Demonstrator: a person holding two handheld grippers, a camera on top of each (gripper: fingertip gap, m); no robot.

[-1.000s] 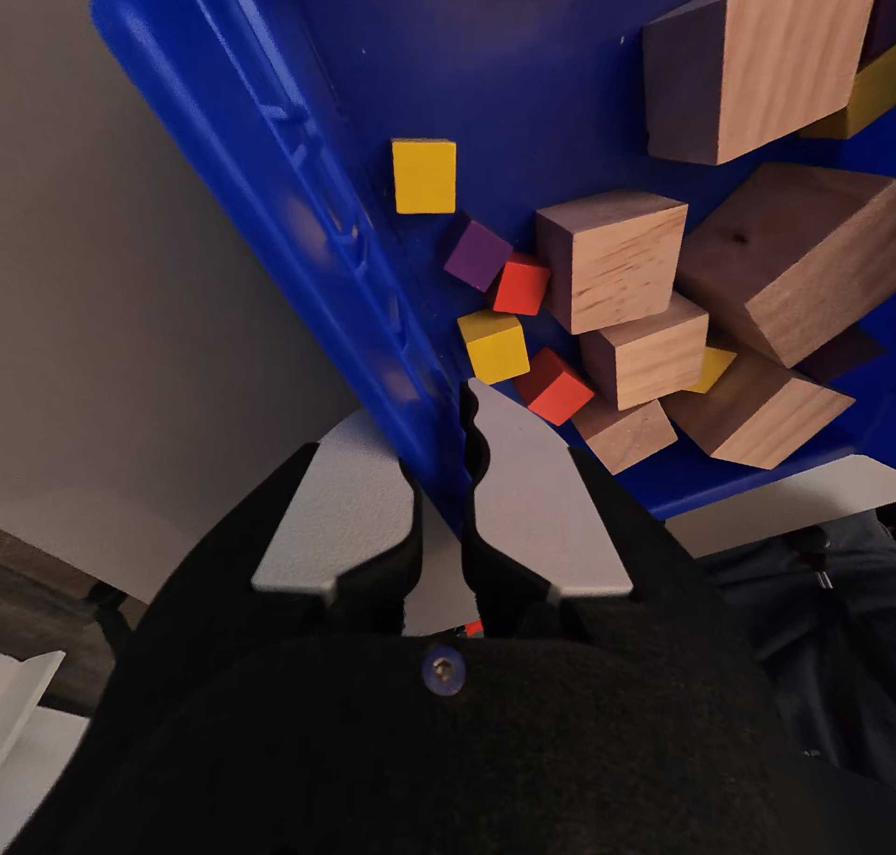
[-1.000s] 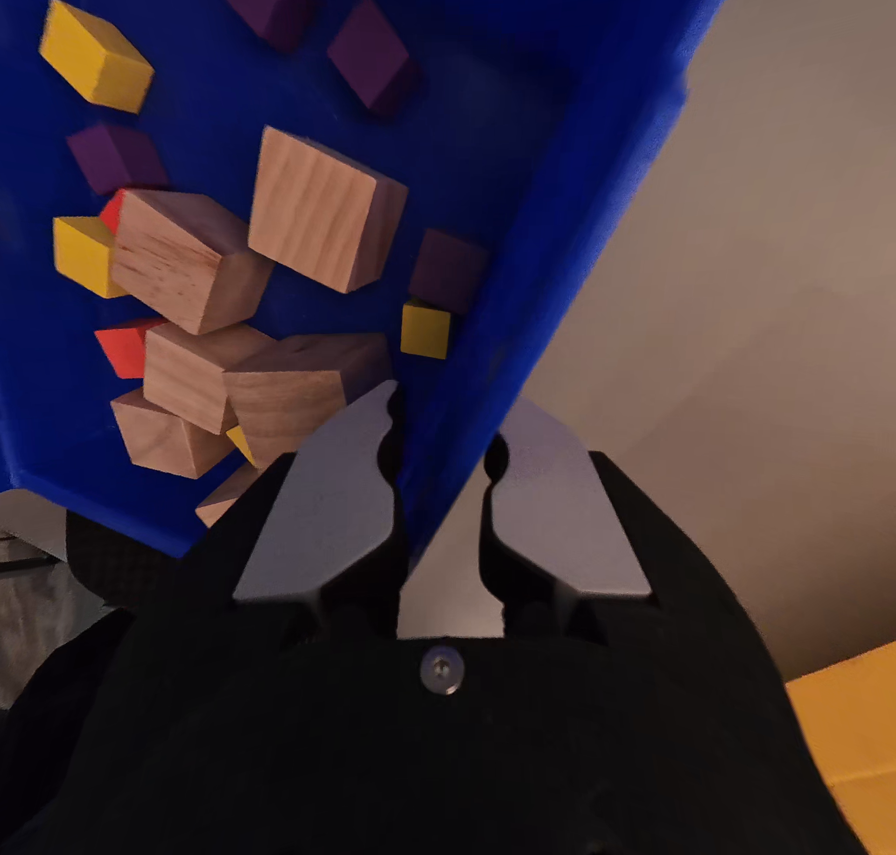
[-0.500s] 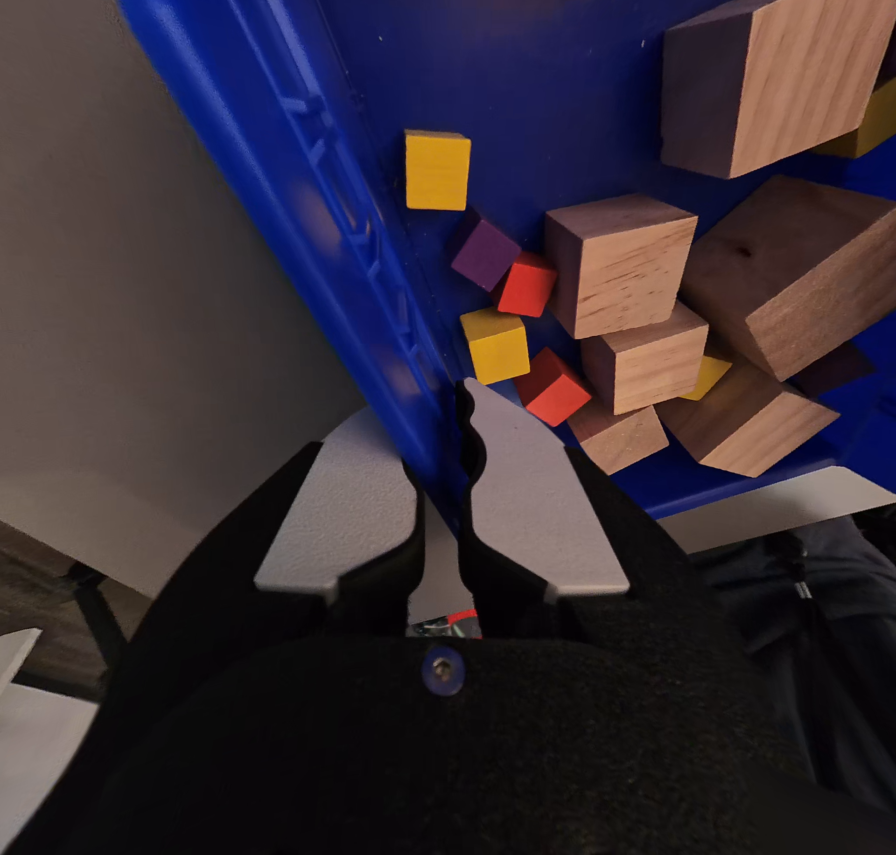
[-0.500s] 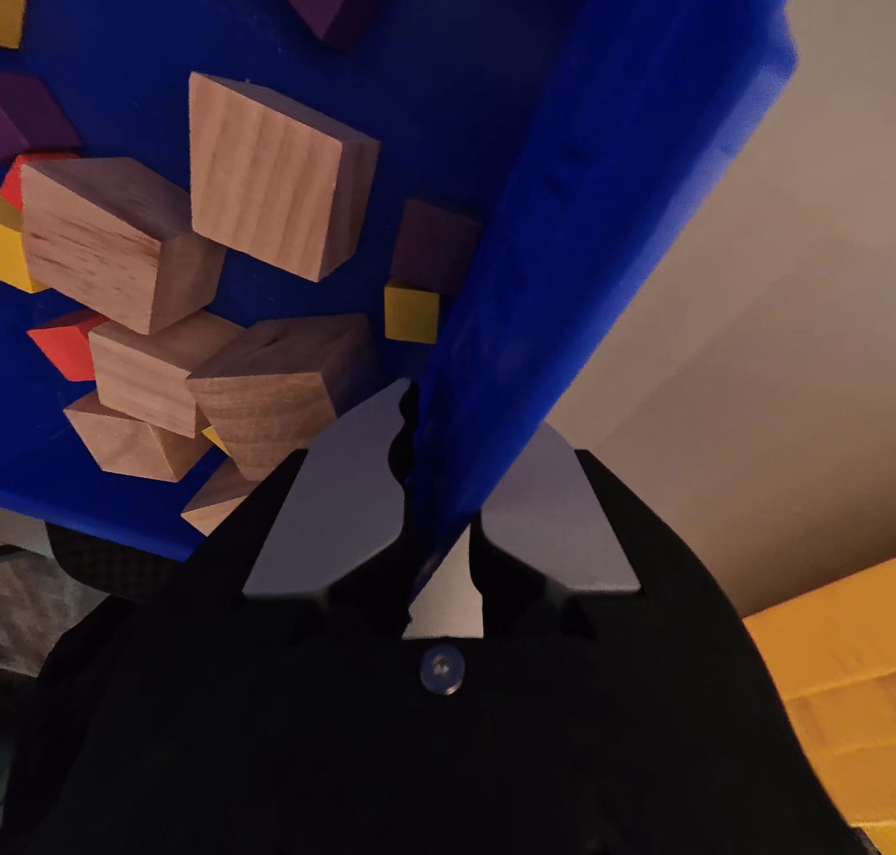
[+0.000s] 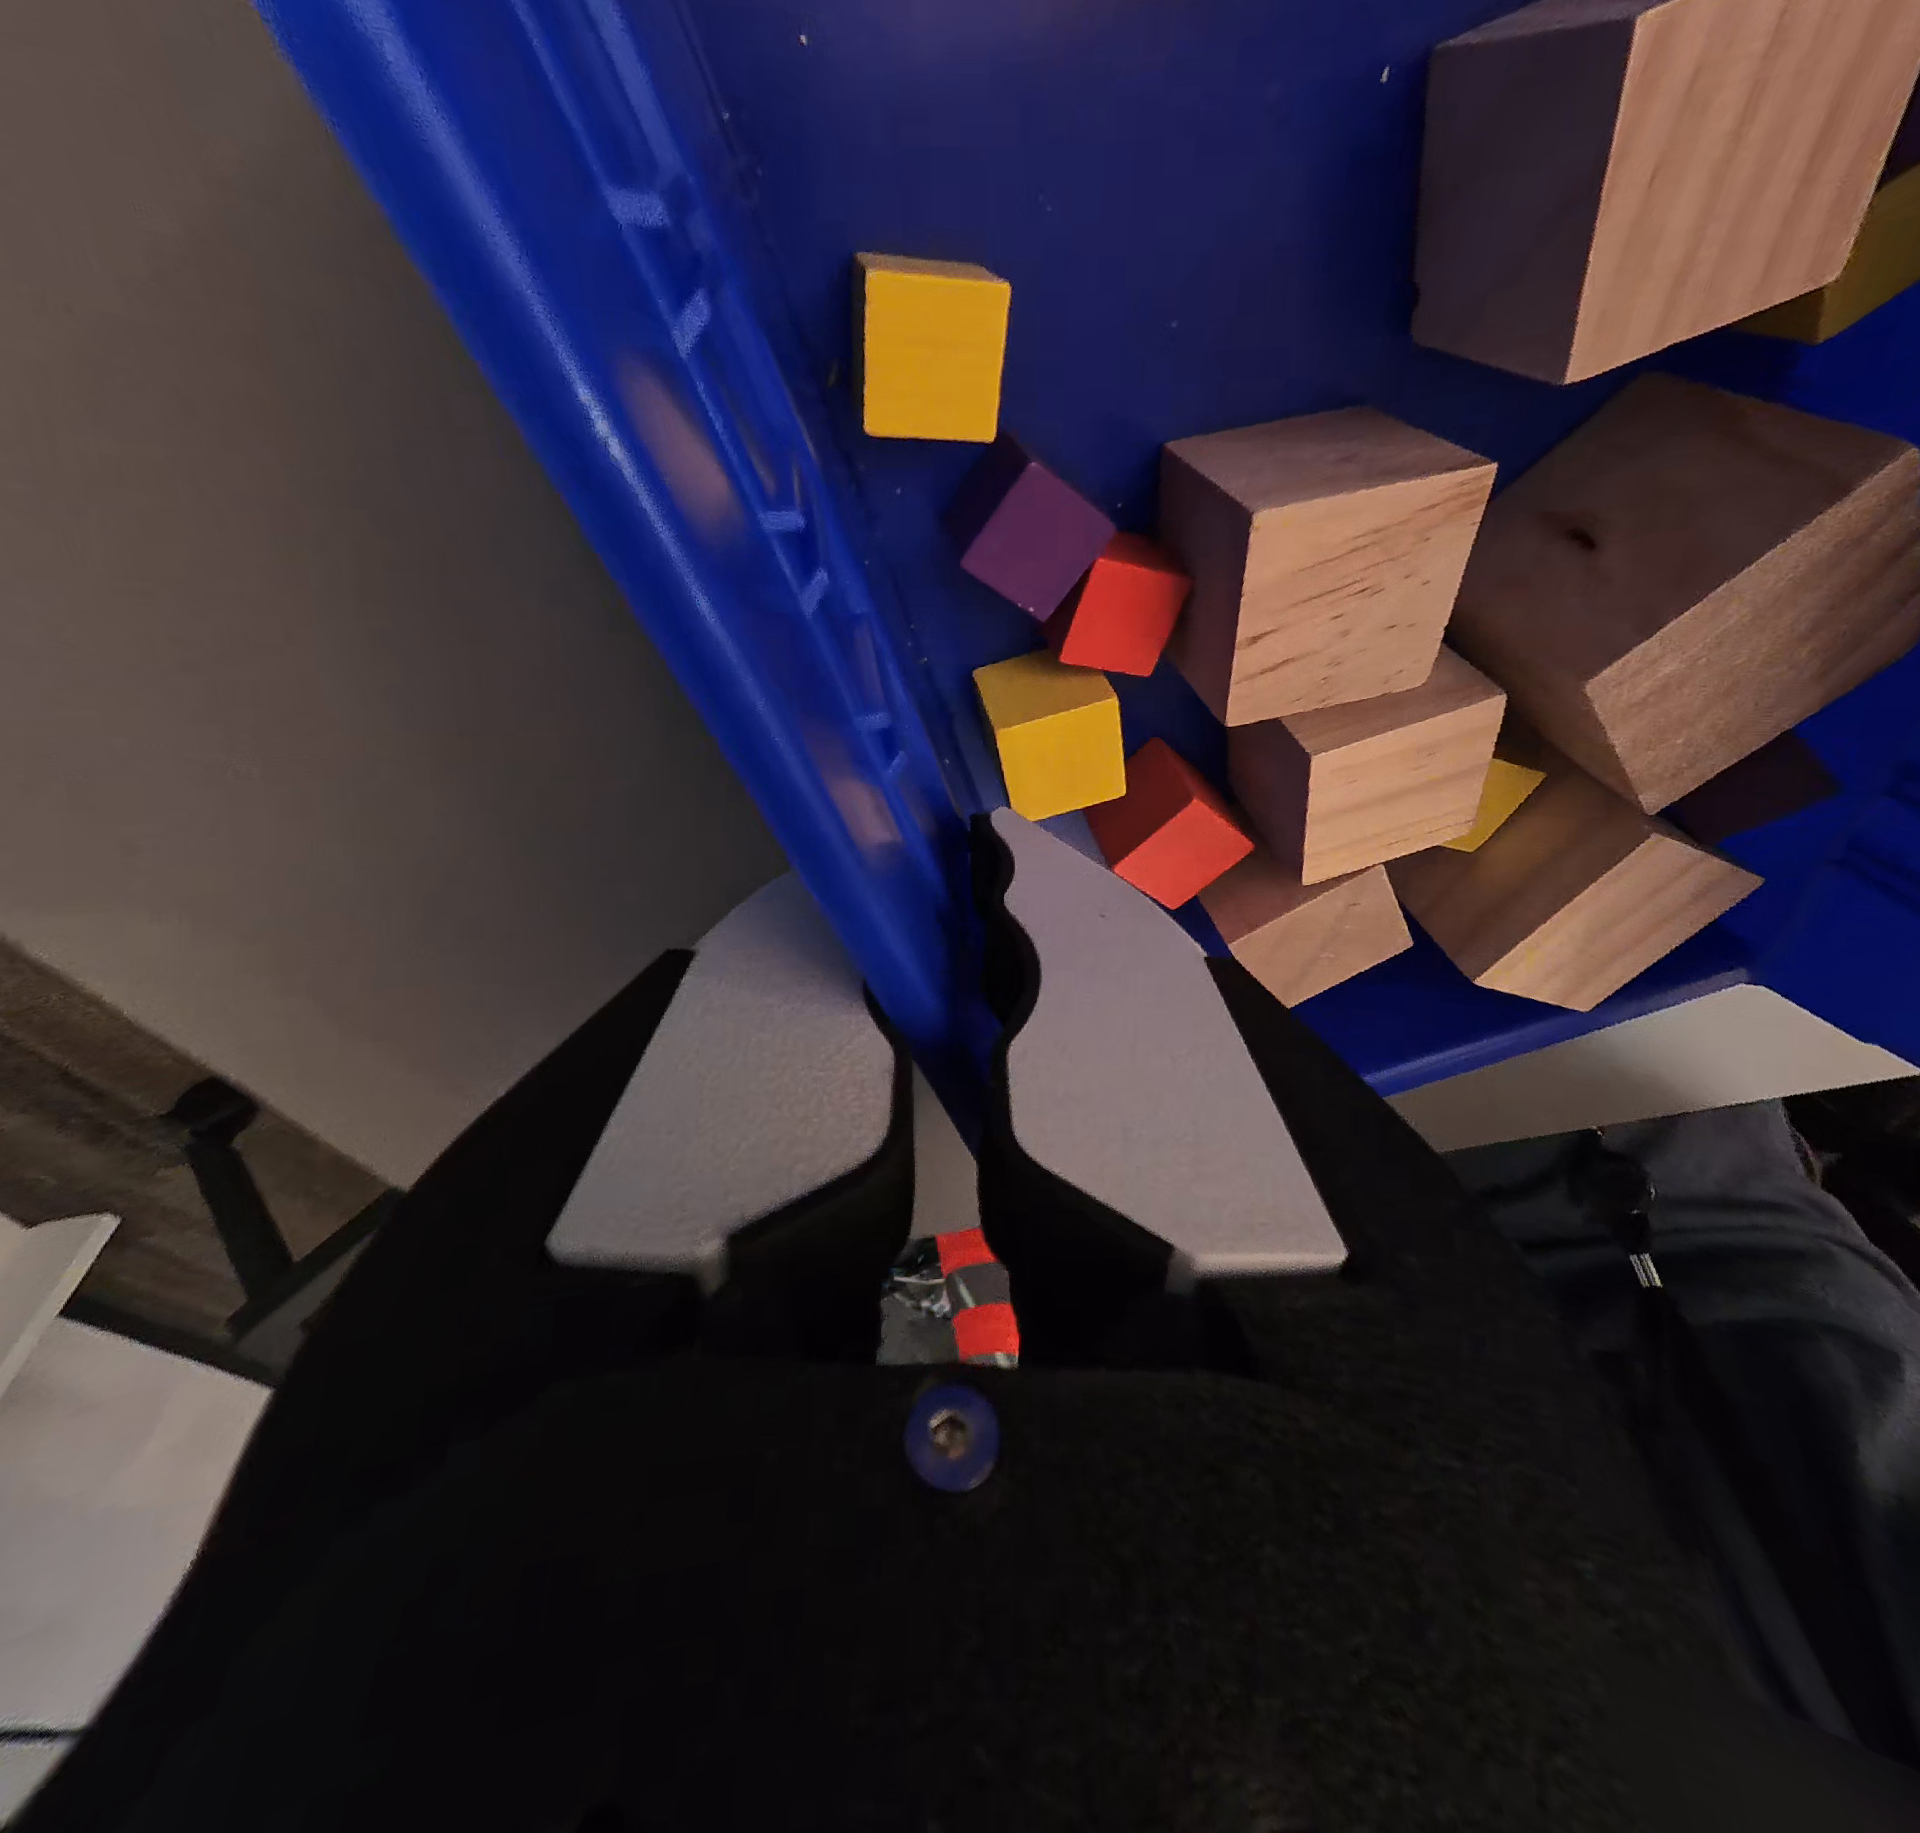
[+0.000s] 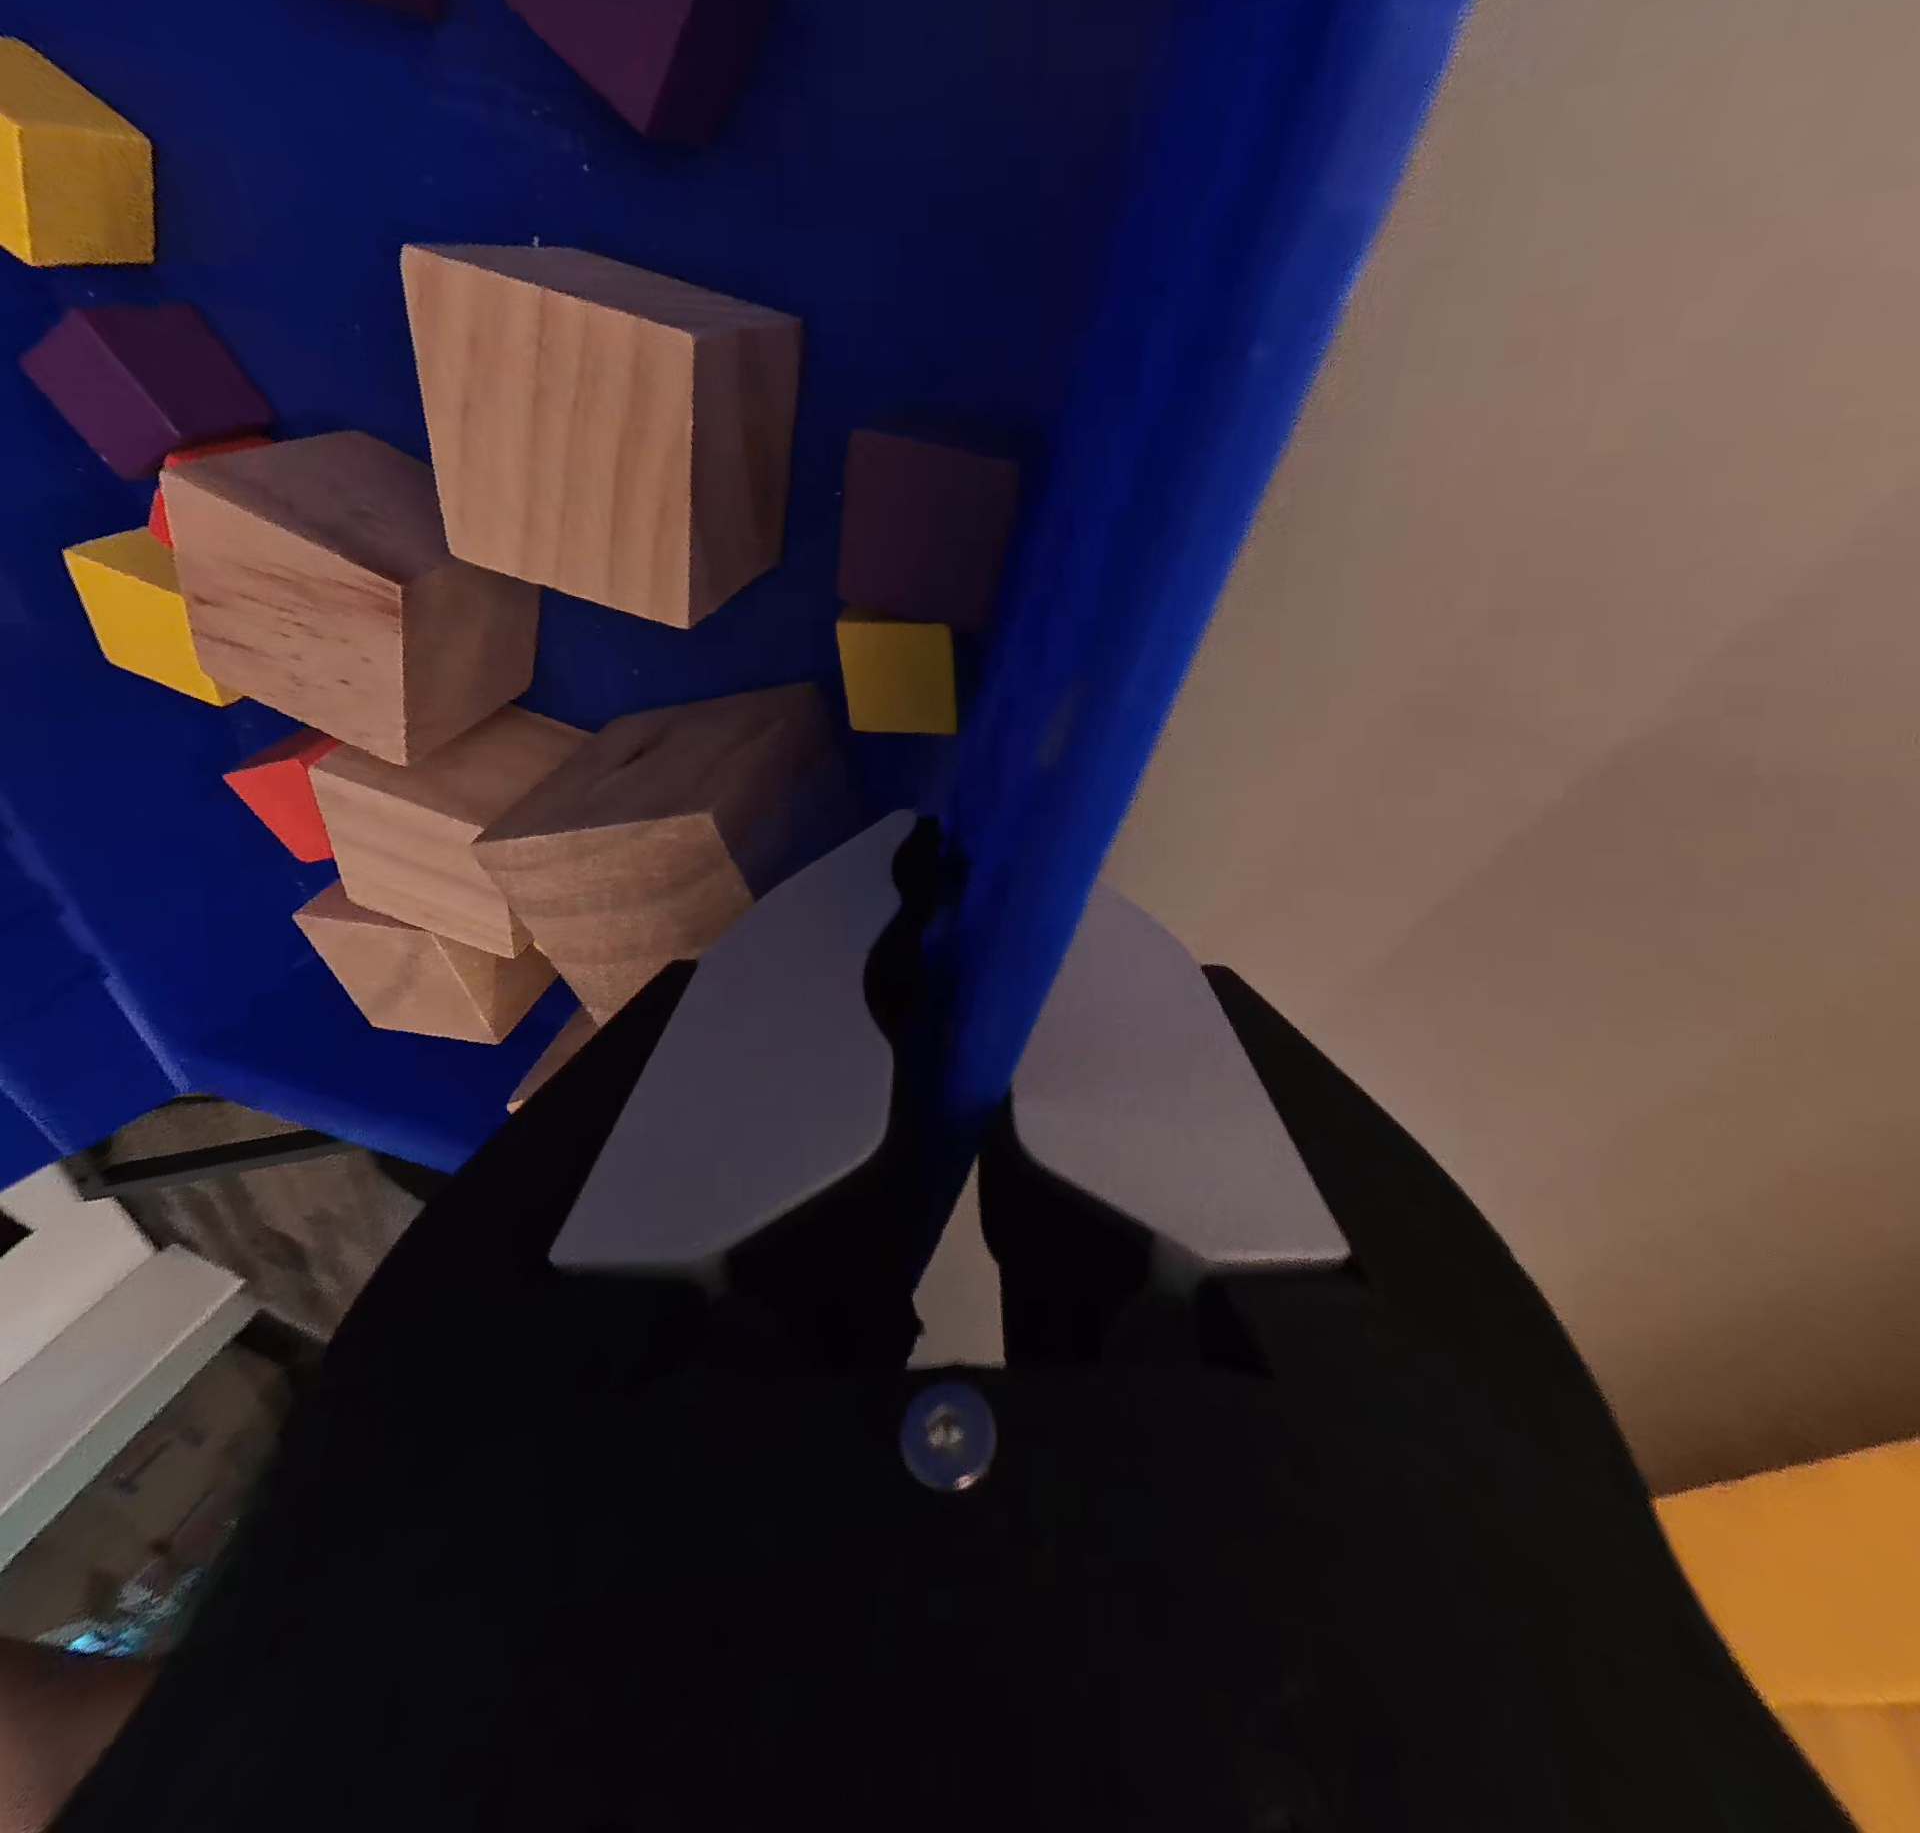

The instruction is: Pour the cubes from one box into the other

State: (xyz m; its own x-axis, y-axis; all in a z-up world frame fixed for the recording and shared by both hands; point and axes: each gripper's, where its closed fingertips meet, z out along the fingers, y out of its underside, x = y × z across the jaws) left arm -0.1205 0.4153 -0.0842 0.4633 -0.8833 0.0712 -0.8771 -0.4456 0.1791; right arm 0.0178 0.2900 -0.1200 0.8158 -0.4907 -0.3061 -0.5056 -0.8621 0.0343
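A blue box (image 5: 582, 349) is held in the air between both grippers and is tilted. My left gripper (image 5: 940, 910) is shut on its left wall. My right gripper (image 6: 997, 879) is shut on its right wall (image 6: 1174, 495). Inside lie several plain wooden cubes (image 5: 1340, 568) (image 6: 582, 433) and small yellow (image 5: 930, 349), red (image 5: 1174, 827) and purple (image 5: 1029, 542) cubes, heaped toward the box's near end. A yellow box (image 6: 1808, 1638) shows at the lower right of the right wrist view.
A pale table top (image 5: 208, 536) lies under the blue box. A dark wood floor and a black table leg (image 5: 239, 1201) show at the lower left. A person's dark clothing (image 5: 1683, 1264) is below the box's near edge. White and grey items (image 6: 94, 1316) lie at the lower left.
The blue box has tilted and shifted a little in both views. The cubes keep nearly the same heap. Both grippers stay shut on the walls.
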